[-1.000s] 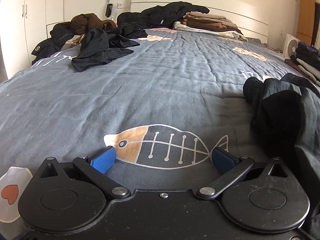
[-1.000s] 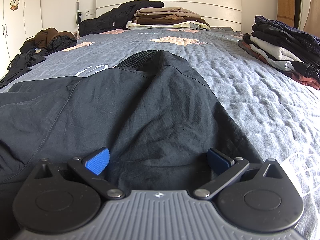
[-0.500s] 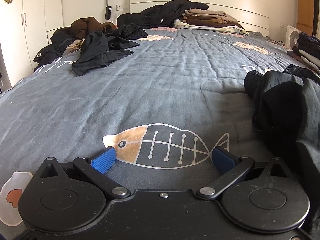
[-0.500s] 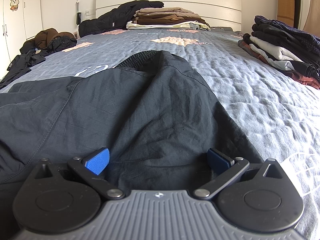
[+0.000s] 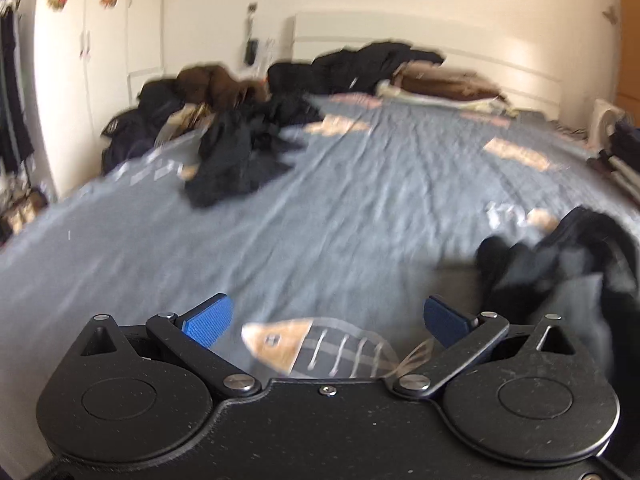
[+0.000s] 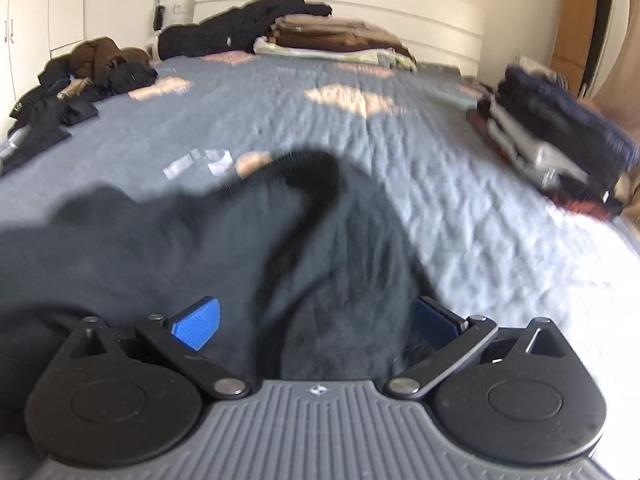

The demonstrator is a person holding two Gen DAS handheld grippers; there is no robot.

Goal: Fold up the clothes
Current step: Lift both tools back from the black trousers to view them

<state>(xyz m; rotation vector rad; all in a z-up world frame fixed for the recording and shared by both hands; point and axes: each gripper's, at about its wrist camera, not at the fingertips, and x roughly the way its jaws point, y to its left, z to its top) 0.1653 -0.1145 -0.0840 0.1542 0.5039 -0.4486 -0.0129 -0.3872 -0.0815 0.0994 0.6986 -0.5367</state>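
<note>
Dark garment (image 6: 200, 248) blurred, cut by left edge; folded stack (image 6: 560, 148) smeared.

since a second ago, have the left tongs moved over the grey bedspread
Yes. The left tongs have moved: the fish print on the grey bedspread sits lower, partly behind them now.

Each hand-held gripper (image 5: 326, 322) (image 6: 316, 322) has blue ribbed pads, black linkage arms, silver screws; the right's base is ribbed grey.

Bright daylight, heavy motion blur both views, fisheye edges, no glare.
</note>
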